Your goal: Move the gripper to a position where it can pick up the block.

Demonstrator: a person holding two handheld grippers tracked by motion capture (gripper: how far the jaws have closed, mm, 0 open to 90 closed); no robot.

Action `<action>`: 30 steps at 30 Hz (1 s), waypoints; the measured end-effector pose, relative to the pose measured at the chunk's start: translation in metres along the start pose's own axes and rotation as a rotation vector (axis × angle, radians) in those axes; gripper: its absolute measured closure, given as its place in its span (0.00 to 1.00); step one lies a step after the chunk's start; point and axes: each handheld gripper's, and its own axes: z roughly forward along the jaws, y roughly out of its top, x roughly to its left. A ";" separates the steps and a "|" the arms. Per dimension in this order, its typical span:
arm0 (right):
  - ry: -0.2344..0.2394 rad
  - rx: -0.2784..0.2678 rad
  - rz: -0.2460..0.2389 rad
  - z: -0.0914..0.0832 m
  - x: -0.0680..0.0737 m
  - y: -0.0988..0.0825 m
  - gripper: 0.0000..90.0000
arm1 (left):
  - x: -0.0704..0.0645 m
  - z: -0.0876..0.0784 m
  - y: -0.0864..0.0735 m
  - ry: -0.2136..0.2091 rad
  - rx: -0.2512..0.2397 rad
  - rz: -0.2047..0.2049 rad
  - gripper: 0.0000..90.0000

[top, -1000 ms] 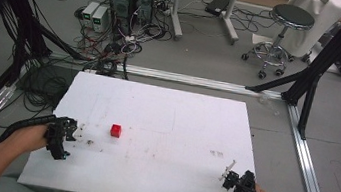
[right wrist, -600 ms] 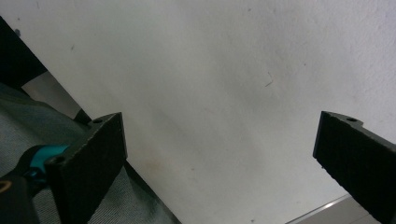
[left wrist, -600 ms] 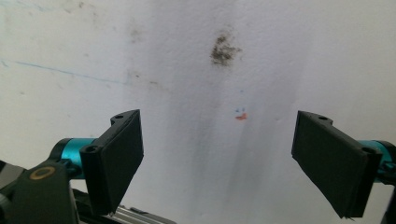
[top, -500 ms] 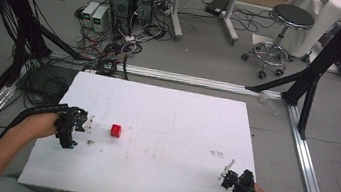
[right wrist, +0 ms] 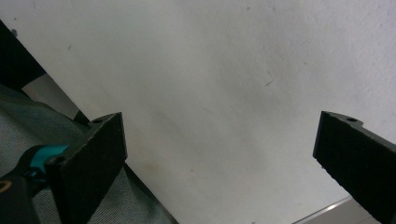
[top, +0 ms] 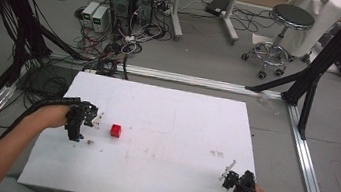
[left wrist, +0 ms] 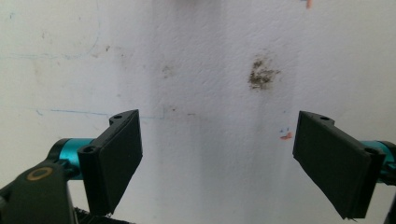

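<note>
Two grippers have open, empty jaws: left gripper just left of red cube, probably approaching; right gripper well apart.

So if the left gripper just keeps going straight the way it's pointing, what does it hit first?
Most likely the bare white table. The left gripper looks down at the tabletop through open jaws, with only a dark smudge ahead. In the high view the red cube sits off to its side, not clearly in line.
</note>
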 end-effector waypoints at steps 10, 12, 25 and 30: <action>0.004 -0.004 0.005 0.001 0.000 0.000 0.02 | 0.018 -0.003 0.023 0.015 -0.006 0.039 0.18; 0.004 -0.005 0.005 0.001 0.001 -0.001 0.02 | 0.021 -0.001 0.027 0.010 -0.019 0.039 0.18; 0.004 -0.001 -0.007 0.002 0.001 0.002 0.02 | 0.035 0.020 0.051 -0.025 -0.005 0.071 0.18; 0.008 0.003 -0.007 0.003 0.001 0.002 0.02 | 0.038 0.023 0.060 -0.027 -0.013 0.077 0.18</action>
